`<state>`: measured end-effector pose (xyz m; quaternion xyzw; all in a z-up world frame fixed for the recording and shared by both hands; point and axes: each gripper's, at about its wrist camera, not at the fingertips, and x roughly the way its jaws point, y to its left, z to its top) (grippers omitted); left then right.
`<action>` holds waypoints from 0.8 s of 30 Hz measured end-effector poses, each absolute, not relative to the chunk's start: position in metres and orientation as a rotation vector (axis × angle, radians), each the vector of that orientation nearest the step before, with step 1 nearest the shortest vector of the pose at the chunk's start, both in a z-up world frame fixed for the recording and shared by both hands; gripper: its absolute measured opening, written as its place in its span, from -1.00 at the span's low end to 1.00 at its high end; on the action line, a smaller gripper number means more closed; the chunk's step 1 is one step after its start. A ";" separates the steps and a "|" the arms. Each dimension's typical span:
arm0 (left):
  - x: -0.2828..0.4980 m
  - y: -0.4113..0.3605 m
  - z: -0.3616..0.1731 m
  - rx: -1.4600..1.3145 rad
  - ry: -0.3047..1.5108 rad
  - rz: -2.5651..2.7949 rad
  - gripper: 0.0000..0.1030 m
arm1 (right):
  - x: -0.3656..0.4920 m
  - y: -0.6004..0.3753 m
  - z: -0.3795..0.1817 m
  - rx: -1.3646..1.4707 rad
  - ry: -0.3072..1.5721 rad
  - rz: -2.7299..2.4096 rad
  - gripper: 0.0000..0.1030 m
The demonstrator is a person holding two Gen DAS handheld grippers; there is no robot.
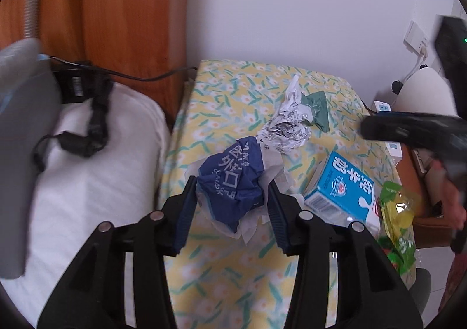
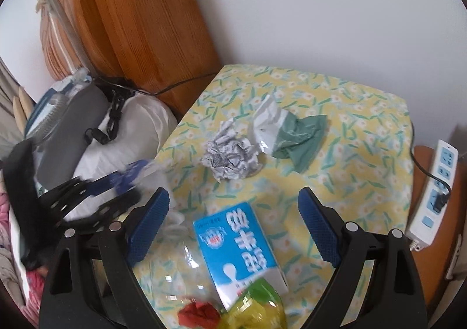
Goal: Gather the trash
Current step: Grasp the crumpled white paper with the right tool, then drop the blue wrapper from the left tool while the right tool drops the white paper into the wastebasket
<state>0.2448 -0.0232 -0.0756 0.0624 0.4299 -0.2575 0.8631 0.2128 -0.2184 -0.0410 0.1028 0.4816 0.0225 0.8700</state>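
Left wrist view: the left gripper [image 1: 230, 197] has its jaws clamped on a crumpled blue wrapper [image 1: 230, 180], lifted above the flowered tablecloth [image 1: 221, 276]. Left of the table lies a white pillow [image 1: 96, 183] with a black cable [image 1: 96, 112] on it. Farther back on the cloth sit a crumpled paper ball [image 1: 287, 130] and a green packet [image 1: 316, 108]. To the right lies a blue milk carton [image 1: 341, 188], with a green-yellow wrapper [image 1: 398, 212] beside it. The right gripper [image 2: 233, 221] hovers over the carton, jaws spread wide, gripping nothing.
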 end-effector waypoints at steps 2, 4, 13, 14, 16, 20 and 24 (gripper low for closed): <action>0.233 -0.010 -0.067 0.138 0.878 -0.514 -0.12 | 0.233 -0.212 -0.047 0.206 1.045 0.021 0.73; 0.224 0.000 -0.061 0.140 0.860 -0.497 -0.12 | 0.253 -0.206 -0.053 0.201 1.082 -0.014 0.73; 0.210 0.027 -0.051 0.104 0.820 -0.514 -0.12 | 0.303 -0.203 -0.090 0.346 1.232 -0.198 0.73; 0.211 0.030 -0.052 0.098 0.824 -0.518 -0.12 | 0.304 -0.204 -0.092 0.351 1.239 -0.208 0.73; 0.212 0.034 -0.054 0.089 0.831 -0.516 -0.12 | 0.308 -0.201 -0.098 0.356 1.254 -0.234 0.73; 0.216 0.035 -0.059 0.082 0.852 -0.509 -0.12 | 0.315 -0.195 -0.112 0.369 1.284 -0.222 0.23; 0.218 0.035 -0.061 0.097 0.848 -0.484 -0.12 | 0.315 -0.195 -0.114 0.357 1.248 -0.238 -0.13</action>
